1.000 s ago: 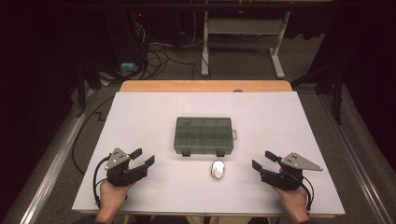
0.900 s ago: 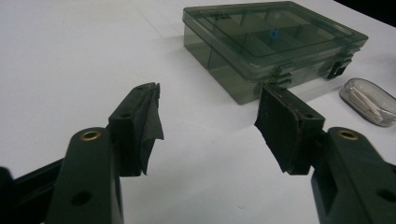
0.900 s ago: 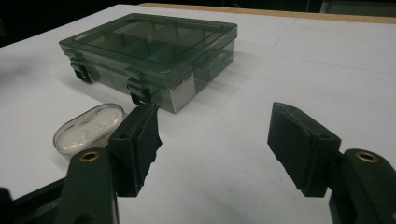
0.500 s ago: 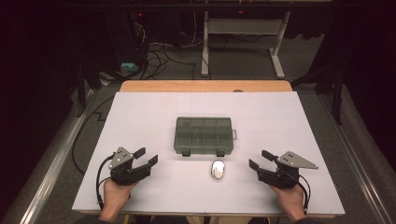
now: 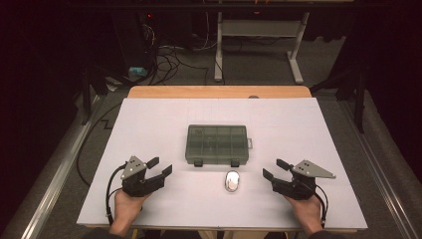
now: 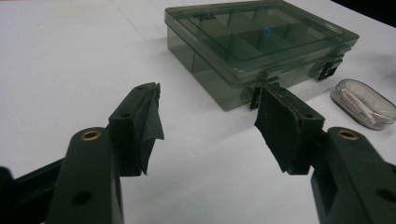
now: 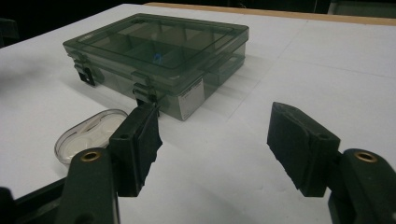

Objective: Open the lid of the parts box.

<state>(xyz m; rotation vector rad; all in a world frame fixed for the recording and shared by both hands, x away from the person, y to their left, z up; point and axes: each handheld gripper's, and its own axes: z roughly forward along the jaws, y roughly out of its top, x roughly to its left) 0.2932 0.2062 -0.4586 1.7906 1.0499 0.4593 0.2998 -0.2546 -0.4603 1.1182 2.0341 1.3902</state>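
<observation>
A smoky grey compartment box sits with its lid down at the centre of the high view, on a white desk. Just below it, toward the lower middle of the frame, lies a small clear oval case, close to the box but apart from it. The left tool is at lower left and the right tool at lower right, each held in a hand above the desk's near edge, jaws spread wide and holding nothing. Compared with a second ago, both tools have edged inward toward the middle of the frame, while the box and case have not moved; this looks like the start of an approach, with nothing grasped yet. The left tool's view shows the box at upper centre, its two dark front latches closed, a small blue piece inside, and the oval case at right, holding something white. The right tool's view shows the box from the other corner, with a white label on its side wall and the oval case at left, details too small to make out in the high view.
</observation>
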